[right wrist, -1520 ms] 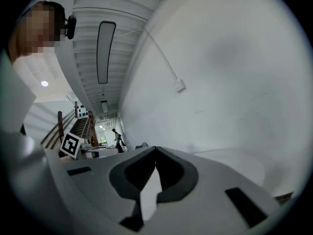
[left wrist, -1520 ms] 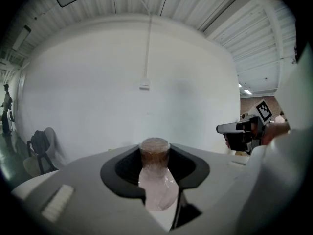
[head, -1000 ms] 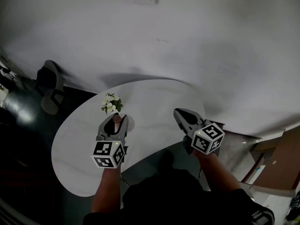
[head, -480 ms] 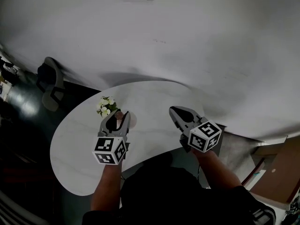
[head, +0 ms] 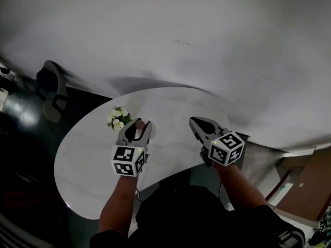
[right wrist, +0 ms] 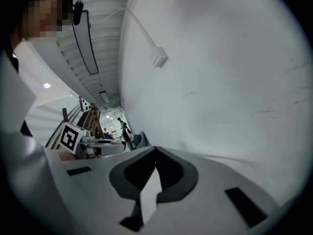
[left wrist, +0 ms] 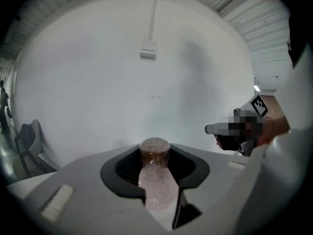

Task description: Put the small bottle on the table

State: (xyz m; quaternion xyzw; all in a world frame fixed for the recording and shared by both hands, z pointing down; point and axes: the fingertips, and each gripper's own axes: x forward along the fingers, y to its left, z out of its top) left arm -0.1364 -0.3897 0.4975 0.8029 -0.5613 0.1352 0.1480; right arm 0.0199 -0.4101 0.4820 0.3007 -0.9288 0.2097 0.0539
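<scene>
The left gripper has its jaws pinching the small bottle by its pale, clear body, brown cap up, above the white tabletop and just right of a little bunch of white flowers. From the head view I cannot tell whether the bottle's base touches the surface yet. If the jaws let go while it hangs above or leans, it would likely topple and roll, since the tabletop looks smooth and hard. A drift leftward could brush the flowers. The right gripper hovers near the tabletop's right edge with its jaws pressed together on nothing, well apart from the bottle. The tabletop is curved and otherwise bare. Behind it rises a plain white wall with a small box high up, and a dark chair stands to the left on a dark floor.
</scene>
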